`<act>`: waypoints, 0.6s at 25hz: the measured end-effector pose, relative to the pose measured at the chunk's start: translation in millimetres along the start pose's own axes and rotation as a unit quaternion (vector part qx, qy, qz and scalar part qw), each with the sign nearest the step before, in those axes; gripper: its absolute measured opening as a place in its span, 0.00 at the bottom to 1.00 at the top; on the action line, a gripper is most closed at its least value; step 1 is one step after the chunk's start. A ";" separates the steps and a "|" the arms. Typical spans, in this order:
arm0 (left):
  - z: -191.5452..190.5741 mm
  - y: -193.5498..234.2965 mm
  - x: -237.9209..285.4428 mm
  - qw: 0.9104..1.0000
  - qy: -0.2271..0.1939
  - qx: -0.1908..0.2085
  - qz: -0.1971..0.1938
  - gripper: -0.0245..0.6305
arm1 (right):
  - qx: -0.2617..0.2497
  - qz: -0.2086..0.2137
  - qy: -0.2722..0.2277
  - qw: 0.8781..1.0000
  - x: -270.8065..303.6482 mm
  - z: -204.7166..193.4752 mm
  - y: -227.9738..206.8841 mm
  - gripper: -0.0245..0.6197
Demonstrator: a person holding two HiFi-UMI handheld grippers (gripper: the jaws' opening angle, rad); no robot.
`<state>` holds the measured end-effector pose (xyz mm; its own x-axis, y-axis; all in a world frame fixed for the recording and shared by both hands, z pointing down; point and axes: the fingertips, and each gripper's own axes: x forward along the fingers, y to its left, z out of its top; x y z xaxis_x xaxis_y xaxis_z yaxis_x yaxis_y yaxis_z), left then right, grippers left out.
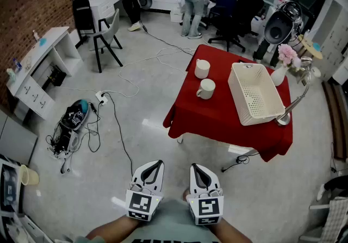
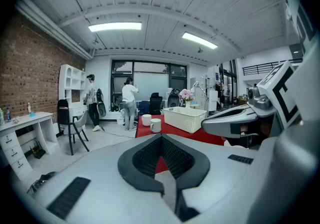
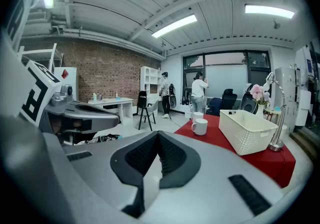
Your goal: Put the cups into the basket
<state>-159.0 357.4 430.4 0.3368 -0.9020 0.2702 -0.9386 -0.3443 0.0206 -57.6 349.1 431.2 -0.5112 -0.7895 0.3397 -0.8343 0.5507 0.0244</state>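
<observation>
Worktop (image 1: 217,119) is a small table under a red cloth that hangs over its edges. On it: cup (image 1: 202,68) near the far left corner, second cup (image 1: 206,88) just beside it on the near side, white basket (image 1: 254,95) to their right, apart from both. Vase (image 1: 279,76) with pink flowers and lamp base (image 1: 283,120) sit along the right edge, close to the basket.
</observation>
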 end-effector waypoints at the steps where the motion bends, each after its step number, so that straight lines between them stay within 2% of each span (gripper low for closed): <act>1: 0.0 0.6 -0.2 1.000 0.000 0.000 -0.001 0.04 | 0.000 -0.001 0.000 1.000 0.4 0.4 0.4 0.05; 15: -0.7 19.0 -5.7 1.000 -0.001 -0.001 -0.010 0.04 | 0.026 -0.009 -0.008 1.000 9.9 4.3 11.6 0.05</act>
<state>-178.8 356.2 430.0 0.3556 -0.8956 0.2674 -0.9319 -0.3618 0.0272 -73.2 346.4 430.8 -0.4996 -0.8029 0.3252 -0.8524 0.5225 -0.0193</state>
